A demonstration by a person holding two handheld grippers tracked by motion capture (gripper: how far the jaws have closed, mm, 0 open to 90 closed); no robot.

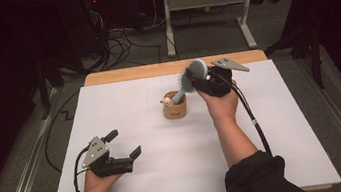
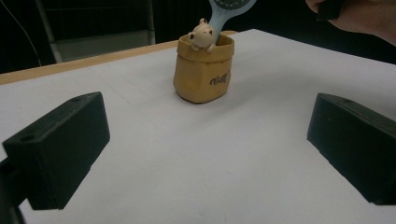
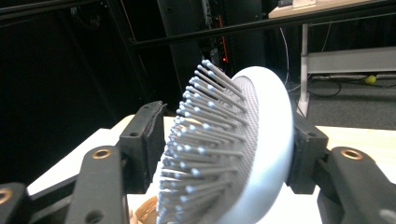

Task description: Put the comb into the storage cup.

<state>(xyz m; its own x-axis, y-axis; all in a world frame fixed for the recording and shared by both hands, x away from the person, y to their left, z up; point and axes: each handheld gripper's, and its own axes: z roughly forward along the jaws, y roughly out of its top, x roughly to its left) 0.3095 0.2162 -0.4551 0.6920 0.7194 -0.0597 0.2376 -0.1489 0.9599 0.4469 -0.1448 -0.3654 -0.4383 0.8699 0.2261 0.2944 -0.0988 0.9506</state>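
A light blue hairbrush [image 1: 194, 72] leans with its handle down inside a tan bag-shaped pot [image 1: 175, 109] at the middle of the white table top [image 1: 124, 102]. A small bear figure [image 2: 201, 35] peeks over the pot's rim [image 2: 203, 77]. My right gripper [image 1: 202, 79] is raised behind the pot, its jaws on either side of the brush head [image 3: 261, 140]. One pad lies at the head's smooth back; the bristle tips [image 3: 187, 154] just reach the other pad and stand straight, not bent. My left gripper [image 1: 124, 144] rests at the front left, open and holding nothing [image 2: 205, 154].
The white sheet covers a wooden table whose far edge [image 1: 155, 70] shows. Beyond it stand a white desk frame [image 1: 205, 0] and loose cables [image 1: 120, 42] on the floor. The right forearm [image 1: 235, 137] crosses the table's right half.
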